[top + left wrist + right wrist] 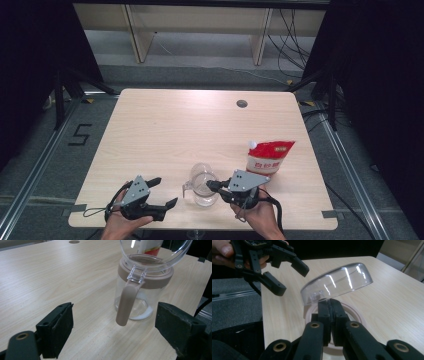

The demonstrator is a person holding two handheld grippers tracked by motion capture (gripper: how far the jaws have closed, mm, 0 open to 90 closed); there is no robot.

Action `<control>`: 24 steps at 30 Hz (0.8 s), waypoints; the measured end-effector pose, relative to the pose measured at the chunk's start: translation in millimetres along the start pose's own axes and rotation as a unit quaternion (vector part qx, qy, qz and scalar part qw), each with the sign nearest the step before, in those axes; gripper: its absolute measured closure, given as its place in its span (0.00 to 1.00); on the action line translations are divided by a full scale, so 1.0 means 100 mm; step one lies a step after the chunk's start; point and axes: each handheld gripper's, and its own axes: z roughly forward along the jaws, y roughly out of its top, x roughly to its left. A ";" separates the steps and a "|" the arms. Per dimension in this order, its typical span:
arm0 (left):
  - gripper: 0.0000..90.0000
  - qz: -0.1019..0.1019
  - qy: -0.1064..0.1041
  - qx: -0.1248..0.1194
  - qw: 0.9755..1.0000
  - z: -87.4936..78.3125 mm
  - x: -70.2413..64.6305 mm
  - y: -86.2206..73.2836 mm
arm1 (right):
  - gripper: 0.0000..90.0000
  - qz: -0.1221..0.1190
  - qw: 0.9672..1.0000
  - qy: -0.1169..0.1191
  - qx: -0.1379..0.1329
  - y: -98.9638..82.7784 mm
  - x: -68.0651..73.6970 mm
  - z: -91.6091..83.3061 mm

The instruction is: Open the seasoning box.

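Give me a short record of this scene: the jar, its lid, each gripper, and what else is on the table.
jar: clear jar with taupe collar and handle, upright, a little white powder at the bottom
lid: clear domed lid, hinged, tilted open
right gripper: jaws shut at the lid's edge
left gripper: jaws open, nothing between them, near the handle
other: red-and-white pouch on the table

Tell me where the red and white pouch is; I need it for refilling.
In the high view the pouch stands at the table's right side, just beyond and right of the clear jar.
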 end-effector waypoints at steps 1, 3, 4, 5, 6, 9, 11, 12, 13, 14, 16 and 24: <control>0.17 -0.004 0.006 -0.004 1.000 -0.03 0.01 -0.02 | 0.98 -0.002 1.000 0.003 0.003 0.02 0.00 0.00; 0.17 -0.004 0.005 -0.002 1.000 -0.06 0.02 -0.03 | 0.98 0.001 1.000 0.000 0.000 0.03 0.01 0.02; 0.17 -0.005 0.005 -0.001 1.000 -0.07 0.03 -0.04 | 0.98 0.006 1.000 0.001 0.002 0.03 0.02 0.02; 0.17 -0.005 0.005 -0.001 1.000 -0.07 0.03 -0.04 | 0.98 -0.002 1.000 0.004 0.001 0.04 0.01 0.02; 0.17 -0.006 0.009 0.000 1.000 -0.09 0.04 -0.05 | 0.98 -0.001 1.000 0.004 0.001 0.04 0.01 0.03; 0.17 -0.003 0.011 0.008 1.000 -0.10 0.04 -0.07 | 0.98 0.003 1.000 0.003 0.001 0.04 0.01 0.04; 0.17 -0.007 0.008 0.010 1.000 -0.09 0.02 -0.09 | 0.98 -0.001 1.000 0.005 0.000 0.06 0.02 0.06; 0.17 -0.007 0.008 0.010 1.000 -0.09 0.02 -0.09 | 0.98 -0.001 1.000 0.005 0.000 0.06 0.02 0.06; 0.17 -0.002 0.012 0.017 1.000 -0.10 0.02 -0.11 | 0.98 0.001 1.000 0.008 0.001 0.07 0.03 0.07; 0.17 0.000 0.010 0.018 1.000 -0.09 0.02 -0.12 | 0.98 -0.001 1.000 0.008 -0.001 0.08 0.03 0.08; 0.17 0.004 0.014 0.023 1.000 -0.09 0.01 -0.12 | 0.98 -0.007 1.000 0.008 -0.001 0.09 0.03 0.09; 0.17 0.014 0.013 0.031 0.999 -0.09 -0.03 -0.17 | 0.98 -0.013 1.000 0.021 -0.003 0.19 0.10 0.17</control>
